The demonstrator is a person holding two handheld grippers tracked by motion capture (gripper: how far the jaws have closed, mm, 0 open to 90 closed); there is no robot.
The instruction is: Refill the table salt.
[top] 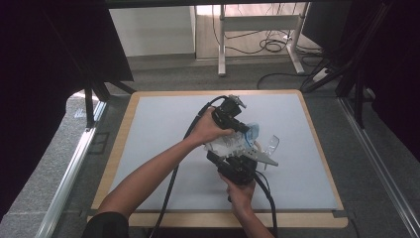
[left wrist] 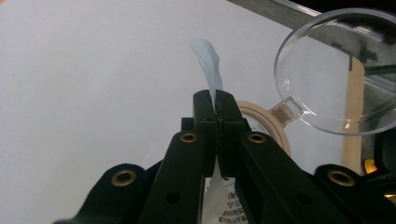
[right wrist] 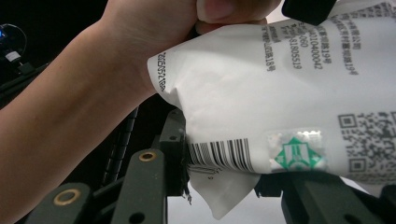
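while seen from high view, white packet point(top: 225, 145) is being held mid-table between left gripper point(top: 241, 128) and right gripper point(top: 236, 161). left gripper view: jaws clamped on pale blue tab point(left wrist: 208, 60), clear lid point(left wrist: 338, 70) beside. right gripper view: packet's barcode edge being pinched between jaws.

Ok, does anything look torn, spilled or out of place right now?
No spill visible. The white packet is pinched between both grippers, and a thin strip at its top sticks up past the left gripper, possibly a tear starting. A clear lid lies open beside it.
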